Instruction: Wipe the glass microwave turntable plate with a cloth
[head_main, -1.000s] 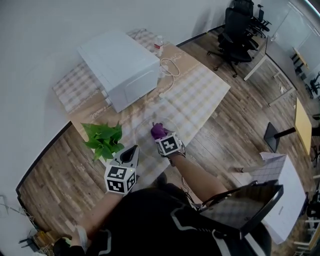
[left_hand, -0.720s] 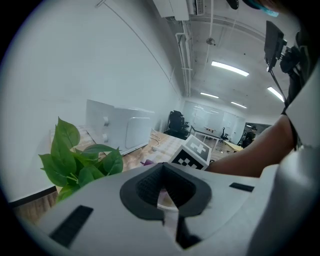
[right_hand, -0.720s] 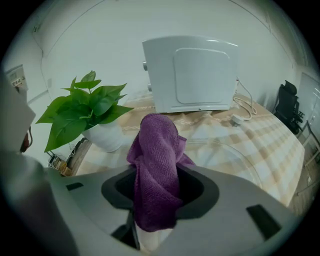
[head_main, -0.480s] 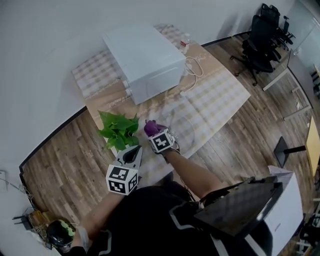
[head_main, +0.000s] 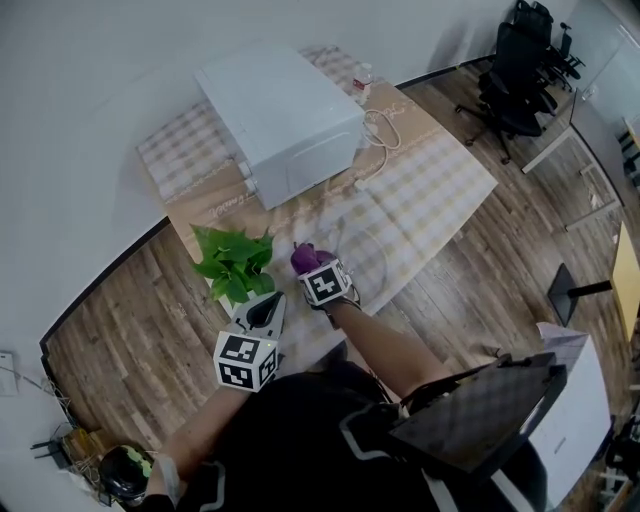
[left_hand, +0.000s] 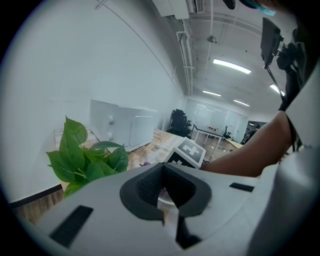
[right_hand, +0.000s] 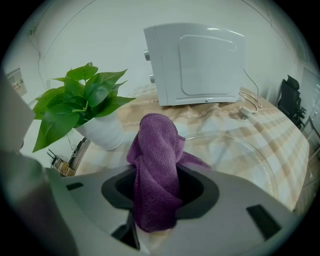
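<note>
Right gripper (right_hand: 160, 201): jaws pinched on a folded purple cloth (right_hand: 155, 145) of nubbly pile, which stands upright out of them. Just beyond, to the right, the clear round glass turntable plate (right_hand: 235, 152) lies flat on a beige checked tablecloth (right_hand: 282, 142). Left gripper (left_hand: 164, 192): jaws pressed together, holding nothing. Far: boxy white microwave (right_hand: 200, 65). Left: smooth white pot (right_hand: 102, 132) containing a leafy green plant (right_hand: 80, 97).

near rim of the glass plate (right_hand: 237, 152) behind the right gripper (right_hand: 158, 192), lower end of the purple cloth (right_hand: 156, 165) inside it
</note>
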